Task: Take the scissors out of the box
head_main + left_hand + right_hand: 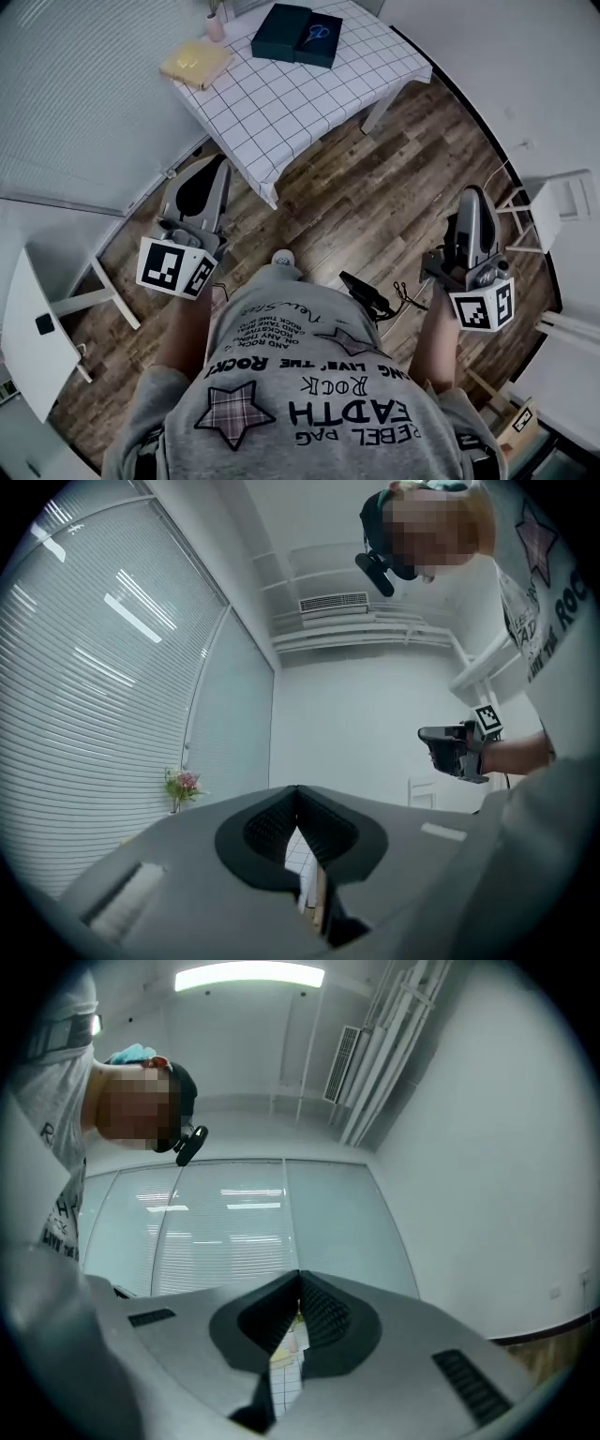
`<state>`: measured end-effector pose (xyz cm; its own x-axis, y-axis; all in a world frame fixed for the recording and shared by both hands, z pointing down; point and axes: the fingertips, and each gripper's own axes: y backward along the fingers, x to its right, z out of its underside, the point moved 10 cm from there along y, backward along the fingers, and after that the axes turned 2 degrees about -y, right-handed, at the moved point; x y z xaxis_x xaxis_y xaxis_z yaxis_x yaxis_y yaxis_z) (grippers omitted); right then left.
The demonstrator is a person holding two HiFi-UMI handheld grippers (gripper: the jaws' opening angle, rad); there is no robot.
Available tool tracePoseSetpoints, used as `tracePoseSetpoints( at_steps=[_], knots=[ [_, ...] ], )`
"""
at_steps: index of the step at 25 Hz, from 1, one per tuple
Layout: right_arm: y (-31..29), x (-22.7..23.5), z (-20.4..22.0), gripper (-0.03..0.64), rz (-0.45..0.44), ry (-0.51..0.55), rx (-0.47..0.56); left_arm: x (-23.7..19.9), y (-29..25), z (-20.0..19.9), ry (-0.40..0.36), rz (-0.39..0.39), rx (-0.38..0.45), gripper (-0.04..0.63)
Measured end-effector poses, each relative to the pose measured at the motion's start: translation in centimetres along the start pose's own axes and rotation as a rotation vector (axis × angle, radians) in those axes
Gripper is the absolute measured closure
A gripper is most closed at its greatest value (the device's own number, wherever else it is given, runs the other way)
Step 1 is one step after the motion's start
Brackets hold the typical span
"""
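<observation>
Blue-handled scissors (317,34) lie in the right half of a dark box (281,31), which rests at the far end of a table with a checked cloth (300,103). Both grippers hang well short of the table, over the wooden floor. In the head view my left gripper (221,161) points towards the table's near corner; its jaws meet with nothing between them (296,791). My right gripper (472,191) is held off to the right, shut and empty (299,1275). It also shows in the left gripper view as the right gripper (455,750) in a hand.
A yellow pad (195,62) and a small pink vase (216,26) stand on the table's left end. A white side table (37,328) is at the left and a white stool (553,202) at the right. Black cables (375,295) lie on the floor near the person.
</observation>
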<state>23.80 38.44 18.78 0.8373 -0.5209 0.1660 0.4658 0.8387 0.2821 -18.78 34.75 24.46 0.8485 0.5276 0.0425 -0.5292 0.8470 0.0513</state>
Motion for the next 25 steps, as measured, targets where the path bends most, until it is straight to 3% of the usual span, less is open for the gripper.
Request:
tracePoseSetpoints(
  at_steps=[8, 15, 19, 25],
  knots=[
    [-3.1, 0.0, 1.1, 0.603, 0.066, -0.005, -0.022, -4.4, -2.7, 1.2, 0.023, 0.044, -0.019, 0.586],
    [-4.4, 1.5, 2.1, 0.603, 0.088, -0.036, -0.056, -4.8, -3.7, 2.7, 0.056, 0.057, -0.064, 0.586],
    [-6.3, 2.7, 2.9, 0.603, 0.055, -0.057, -0.054, -5.3, -4.2, 3.0, 0.056, 0.023, -0.066, 0.586],
    [-10.4, 5.5, 3.6, 0.603, -0.068, -0.084, -0.036, -5.8, -6.4, 3.0, 0.055, -0.054, -0.073, 0.586]
  ],
)
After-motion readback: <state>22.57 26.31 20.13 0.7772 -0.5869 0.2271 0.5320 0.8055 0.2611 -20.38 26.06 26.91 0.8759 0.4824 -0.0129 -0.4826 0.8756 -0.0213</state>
